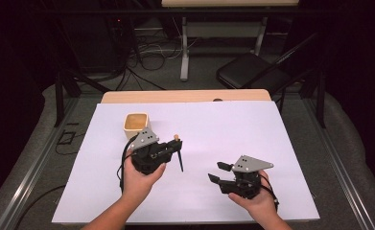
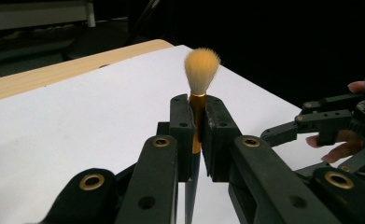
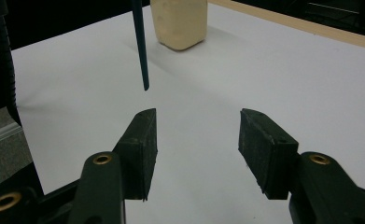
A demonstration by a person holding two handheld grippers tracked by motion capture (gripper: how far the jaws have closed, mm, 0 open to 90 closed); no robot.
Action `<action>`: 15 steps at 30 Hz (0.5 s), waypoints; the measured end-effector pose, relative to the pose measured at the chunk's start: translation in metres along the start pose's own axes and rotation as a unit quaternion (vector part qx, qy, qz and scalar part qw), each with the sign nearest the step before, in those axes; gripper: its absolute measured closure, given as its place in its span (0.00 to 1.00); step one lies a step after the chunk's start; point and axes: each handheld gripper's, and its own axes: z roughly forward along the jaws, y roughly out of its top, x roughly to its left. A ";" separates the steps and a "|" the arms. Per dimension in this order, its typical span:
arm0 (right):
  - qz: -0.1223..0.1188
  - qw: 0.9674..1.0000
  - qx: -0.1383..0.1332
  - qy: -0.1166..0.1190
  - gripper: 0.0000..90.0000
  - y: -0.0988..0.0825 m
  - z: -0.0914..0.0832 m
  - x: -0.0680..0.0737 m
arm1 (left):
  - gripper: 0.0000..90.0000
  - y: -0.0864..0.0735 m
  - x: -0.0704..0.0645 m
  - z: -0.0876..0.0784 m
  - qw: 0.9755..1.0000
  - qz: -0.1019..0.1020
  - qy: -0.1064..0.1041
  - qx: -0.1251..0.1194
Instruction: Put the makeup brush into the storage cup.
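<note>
My left gripper (image 1: 174, 145) is shut on a makeup brush (image 2: 200, 70) with pale orange bristles, a gold ferrule and a dark handle. It holds the brush near the ferrule, bristles up, with the dark handle (image 1: 180, 160) pointing down toward the white sheet. In the right gripper view the brush handle (image 3: 139, 44) hangs above the sheet, in front of a cream cup (image 3: 178, 22). The same cream cup (image 1: 137, 125) stands just behind the left gripper. My right gripper (image 1: 218, 172) is open and holds nothing, low over the sheet at the front right.
A white sheet (image 1: 233, 129) covers most of the wooden table (image 1: 185, 96). Behind the table stand a black folding chair (image 1: 252, 72) and another table's legs (image 1: 184, 52), with cables on the floor.
</note>
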 end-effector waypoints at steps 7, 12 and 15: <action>0.001 1.000 0.001 -0.003 0.51 -0.002 0.001 -0.001 | 0.93 0.001 0.004 -0.001 1.000 0.001 0.009 0.002; 0.002 1.000 -0.001 -0.006 0.51 -0.003 0.001 -0.002 | 0.93 0.003 0.006 -0.002 1.000 0.003 0.016 0.000; 0.001 1.000 -0.001 -0.008 0.50 -0.004 0.001 -0.002 | 0.93 0.006 0.007 -0.001 1.000 0.009 0.023 0.004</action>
